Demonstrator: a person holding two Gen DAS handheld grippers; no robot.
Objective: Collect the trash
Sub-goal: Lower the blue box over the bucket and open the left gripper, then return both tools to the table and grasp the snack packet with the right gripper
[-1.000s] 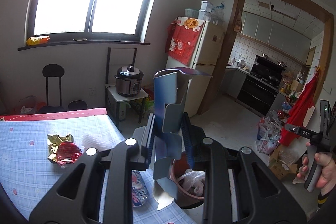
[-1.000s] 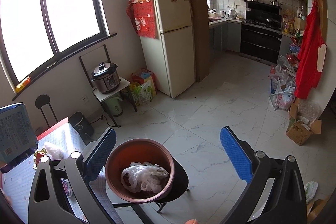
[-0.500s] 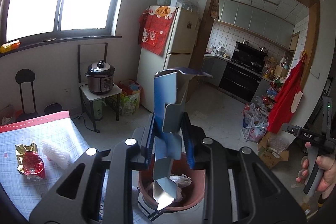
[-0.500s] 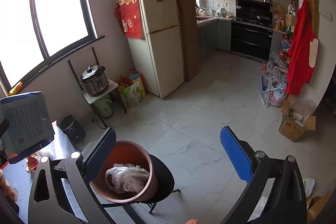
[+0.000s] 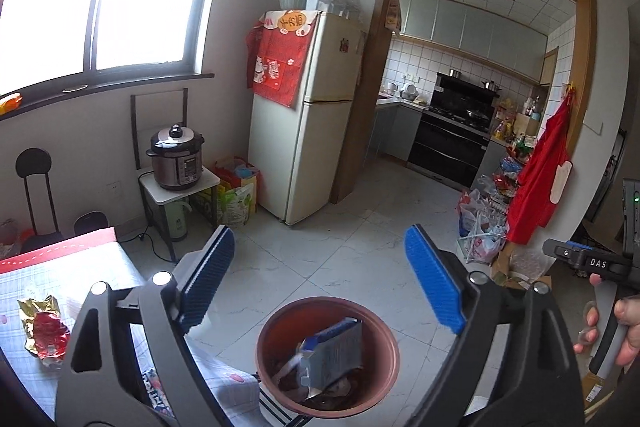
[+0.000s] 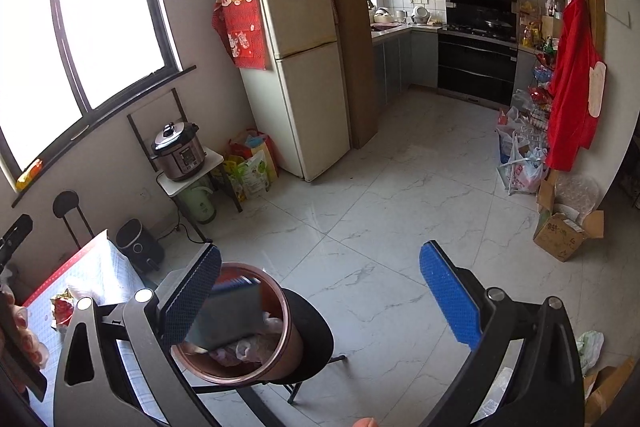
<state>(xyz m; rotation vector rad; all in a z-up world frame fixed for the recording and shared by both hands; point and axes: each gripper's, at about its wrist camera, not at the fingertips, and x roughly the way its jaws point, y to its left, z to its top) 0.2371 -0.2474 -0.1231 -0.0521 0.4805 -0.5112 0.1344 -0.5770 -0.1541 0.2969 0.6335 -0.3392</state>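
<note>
Trash is what I am clearing off the surface [image 5: 80,275], the checked cloth with its red edge at my left, and into the brown bin [image 5: 328,351] that sits on a black stool [image 6: 316,331] just off the surface's corner. I go from big to small. The bin holds the most: a crumpled white plastic bag [image 6: 256,343] at the bottom and, on top of it, the blue and grey carton [image 5: 332,351], tilted, with one corner poking above the rim. I judge that piece done, since it lies inside and nothing grips it.

My left claw [image 5: 318,283] hangs right over the bin; its blue pads have just been opening, they stand spread wide and nothing is between them. My right claw [image 6: 320,291] is spread wide too and empty, its left pad just in front of the bin's rim in its own view.

Left on the surface: a crumpled red and gold foil wrapper [image 5: 42,327], well away from the bin, a whitish foam-like scrap [image 6: 82,281] just behind it, and a printed packet [image 5: 154,387] near the surface's edge, half hidden by my left claw's frame. So I reckon the job is partway through, with at least these three pieces to fetch.
</note>
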